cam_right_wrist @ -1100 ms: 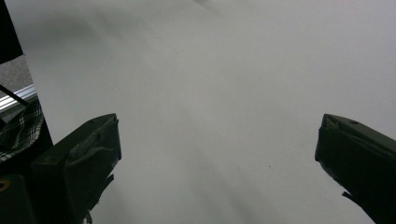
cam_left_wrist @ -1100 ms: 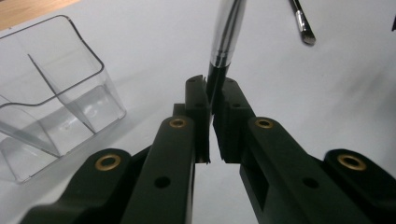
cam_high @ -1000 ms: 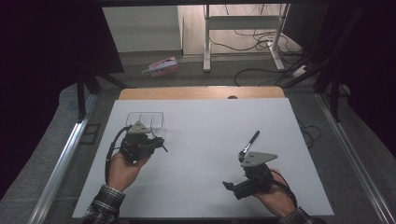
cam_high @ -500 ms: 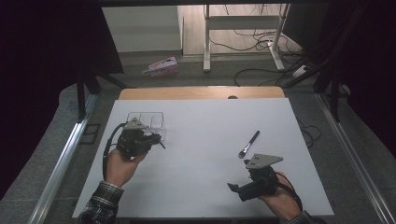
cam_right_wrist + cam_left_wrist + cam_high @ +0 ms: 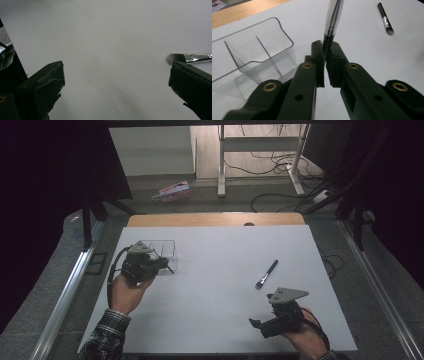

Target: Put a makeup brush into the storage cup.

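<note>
Since a second ago the right claw (image 5: 256, 322) has drawn back wide open from its brush (image 5: 266, 274) on the worktop (image 5: 220, 310) — free again — while the left claw (image 5: 326, 51) pinches another brush (image 5: 333, 18) beside the clear organiser (image 5: 254, 57).

Your left claw (image 5: 167, 265) sits at the table's (image 5: 220, 285) left, just beside the divided organizer (image 5: 162, 249) behind it. The loose brush (image 5: 266, 274) lies right of centre, well apart. Your right claw (image 5: 257, 324) sits near the front edge, before that brush.
</note>
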Tool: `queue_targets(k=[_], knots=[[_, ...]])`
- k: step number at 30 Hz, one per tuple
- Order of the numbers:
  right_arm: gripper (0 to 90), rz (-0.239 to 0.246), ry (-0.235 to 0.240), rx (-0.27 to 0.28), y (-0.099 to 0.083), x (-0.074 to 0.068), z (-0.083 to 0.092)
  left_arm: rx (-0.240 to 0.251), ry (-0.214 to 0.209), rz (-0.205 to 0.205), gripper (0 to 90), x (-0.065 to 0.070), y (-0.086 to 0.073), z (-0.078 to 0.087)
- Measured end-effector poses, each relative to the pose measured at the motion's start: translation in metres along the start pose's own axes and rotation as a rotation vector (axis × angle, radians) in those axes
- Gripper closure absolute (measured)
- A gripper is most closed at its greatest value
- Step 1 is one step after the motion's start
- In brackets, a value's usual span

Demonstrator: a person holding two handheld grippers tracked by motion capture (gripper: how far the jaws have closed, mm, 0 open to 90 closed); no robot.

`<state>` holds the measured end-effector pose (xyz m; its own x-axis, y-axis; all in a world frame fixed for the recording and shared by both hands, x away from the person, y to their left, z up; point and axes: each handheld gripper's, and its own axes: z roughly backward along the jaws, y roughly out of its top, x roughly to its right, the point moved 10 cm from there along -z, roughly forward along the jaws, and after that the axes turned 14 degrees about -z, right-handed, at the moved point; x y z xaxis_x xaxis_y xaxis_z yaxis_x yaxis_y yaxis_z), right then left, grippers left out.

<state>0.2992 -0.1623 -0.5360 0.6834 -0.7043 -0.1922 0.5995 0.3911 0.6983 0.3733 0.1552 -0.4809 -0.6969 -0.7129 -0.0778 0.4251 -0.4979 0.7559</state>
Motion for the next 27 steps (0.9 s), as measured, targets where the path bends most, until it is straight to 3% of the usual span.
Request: queue_targets(k=[27], knots=[[0.0, -0.021, -0.015, -0.036, -0.02, 0.008, 0.007, 0.018, 0.093, 0.037, 85.4, -0.039, 0.011, 0.0]])
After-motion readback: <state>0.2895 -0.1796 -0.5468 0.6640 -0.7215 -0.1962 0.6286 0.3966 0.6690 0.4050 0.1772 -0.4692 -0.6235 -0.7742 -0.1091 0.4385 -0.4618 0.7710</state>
